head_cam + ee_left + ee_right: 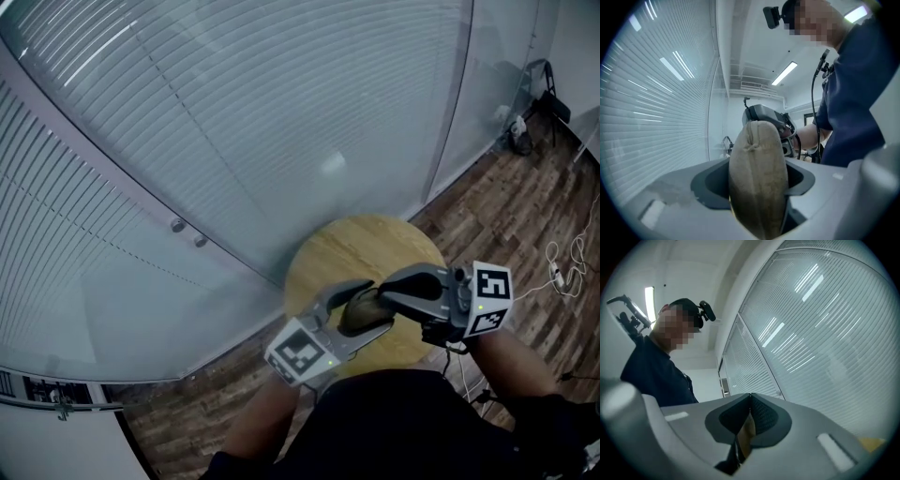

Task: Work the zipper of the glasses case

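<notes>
Clamping one glasses case [758, 178], left claw [364, 307], right claw [750, 401] pinched shut on its end, one round table [375, 248]

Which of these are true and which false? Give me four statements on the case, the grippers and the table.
1. The left gripper clamps the glasses case. True.
2. The case lies flat on the round wooden table. False: both grippers hold it up.
3. The right gripper gapes open. False: its jaws are pinched on a thin tan bit of the case.
4. Slatted blinds show behind glass. True.
</notes>
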Action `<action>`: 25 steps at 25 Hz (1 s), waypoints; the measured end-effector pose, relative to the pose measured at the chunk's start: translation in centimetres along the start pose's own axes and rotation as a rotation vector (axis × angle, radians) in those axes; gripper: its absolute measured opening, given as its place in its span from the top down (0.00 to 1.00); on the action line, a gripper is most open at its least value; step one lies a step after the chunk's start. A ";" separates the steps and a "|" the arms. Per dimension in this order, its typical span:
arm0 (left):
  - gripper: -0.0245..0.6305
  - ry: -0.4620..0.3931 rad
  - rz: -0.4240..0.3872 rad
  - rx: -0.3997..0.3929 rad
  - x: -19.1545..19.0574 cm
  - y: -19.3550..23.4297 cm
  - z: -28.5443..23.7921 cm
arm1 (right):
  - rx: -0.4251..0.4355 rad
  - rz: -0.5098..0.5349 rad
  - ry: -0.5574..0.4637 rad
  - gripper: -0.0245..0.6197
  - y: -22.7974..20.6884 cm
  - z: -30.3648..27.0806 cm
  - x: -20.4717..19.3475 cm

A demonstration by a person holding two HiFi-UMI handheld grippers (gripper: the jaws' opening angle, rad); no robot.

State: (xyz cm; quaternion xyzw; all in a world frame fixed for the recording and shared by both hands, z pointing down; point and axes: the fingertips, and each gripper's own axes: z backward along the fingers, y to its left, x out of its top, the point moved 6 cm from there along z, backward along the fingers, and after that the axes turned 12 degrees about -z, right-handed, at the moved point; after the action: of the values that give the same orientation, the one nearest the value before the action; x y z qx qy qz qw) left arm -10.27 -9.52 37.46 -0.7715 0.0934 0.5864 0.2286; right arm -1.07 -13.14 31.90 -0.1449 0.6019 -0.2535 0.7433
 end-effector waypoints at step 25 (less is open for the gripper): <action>0.51 0.000 0.017 0.145 1.3 5.0 3.6 | -0.091 0.112 -0.026 0.89 -1.4 1.9 4.8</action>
State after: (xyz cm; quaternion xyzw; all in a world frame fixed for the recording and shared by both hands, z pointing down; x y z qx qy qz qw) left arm -15.05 -12.07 34.23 -0.7521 0.1425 0.5798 0.2790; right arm 1.20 -17.15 29.16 -0.1476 0.6103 -0.1820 0.7567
